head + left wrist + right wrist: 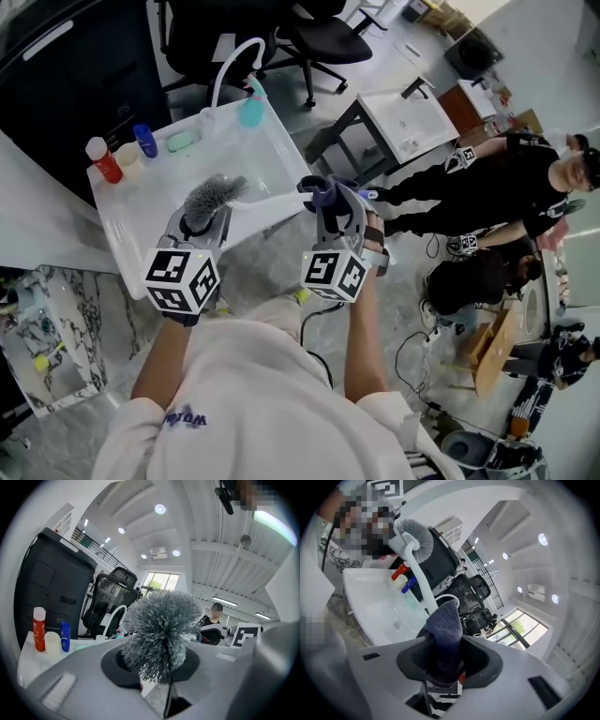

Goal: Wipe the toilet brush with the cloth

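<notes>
The toilet brush has a grey bristle head and a white handle. My left gripper is shut on it just behind the head, over the white sink. In the left gripper view the bristle head fills the space right ahead of the jaws. My right gripper is shut on a dark blue cloth at the handle's far end. In the right gripper view the cloth sticks up between the jaws and meets the handle, which rises to the brush head.
On the sink's far rim stand a red bottle, a pale cup, a blue bottle, a green soap, a teal bottle and a white curved spout. An office chair stands beyond. Seated people are at right.
</notes>
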`<act>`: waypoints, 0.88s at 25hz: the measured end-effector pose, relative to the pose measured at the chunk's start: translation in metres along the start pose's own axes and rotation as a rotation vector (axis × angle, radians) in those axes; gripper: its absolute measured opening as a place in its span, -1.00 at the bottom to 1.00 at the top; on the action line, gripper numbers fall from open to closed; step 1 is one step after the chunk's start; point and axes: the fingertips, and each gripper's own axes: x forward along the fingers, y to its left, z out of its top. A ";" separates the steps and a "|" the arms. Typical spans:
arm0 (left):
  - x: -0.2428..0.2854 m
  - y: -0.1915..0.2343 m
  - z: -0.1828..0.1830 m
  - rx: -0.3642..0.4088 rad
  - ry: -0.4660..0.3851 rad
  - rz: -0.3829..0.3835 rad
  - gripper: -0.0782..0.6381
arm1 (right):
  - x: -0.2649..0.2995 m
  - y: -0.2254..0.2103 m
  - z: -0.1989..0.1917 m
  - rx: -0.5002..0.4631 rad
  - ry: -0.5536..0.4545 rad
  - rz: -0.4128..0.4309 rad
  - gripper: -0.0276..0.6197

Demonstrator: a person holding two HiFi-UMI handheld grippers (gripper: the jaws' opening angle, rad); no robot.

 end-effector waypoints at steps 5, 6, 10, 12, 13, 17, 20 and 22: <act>0.002 -0.009 -0.002 0.016 0.013 -0.018 -0.53 | -0.001 -0.009 -0.017 0.016 0.028 -0.017 -0.45; 0.002 -0.011 -0.002 0.019 0.015 -0.021 -0.52 | -0.001 -0.010 -0.020 0.021 0.033 -0.020 -0.44; 0.001 -0.013 -0.004 0.023 0.017 -0.035 -0.52 | -0.001 -0.012 -0.031 0.035 0.050 -0.029 -0.44; 0.001 -0.014 -0.005 0.022 0.018 -0.038 -0.52 | -0.001 -0.012 -0.035 0.040 0.057 -0.032 -0.43; 0.001 -0.014 -0.005 0.022 0.018 -0.039 -0.52 | 0.000 -0.013 -0.037 0.042 0.061 -0.033 -0.43; 0.001 -0.011 -0.006 0.019 0.023 -0.040 -0.52 | 0.003 -0.014 -0.043 0.044 0.074 -0.031 -0.42; 0.001 -0.010 -0.007 0.018 0.026 -0.040 -0.52 | 0.004 -0.014 -0.046 0.042 0.082 -0.030 -0.42; 0.001 -0.009 -0.007 0.018 0.026 -0.041 -0.52 | 0.004 -0.014 -0.050 0.043 0.090 -0.032 -0.42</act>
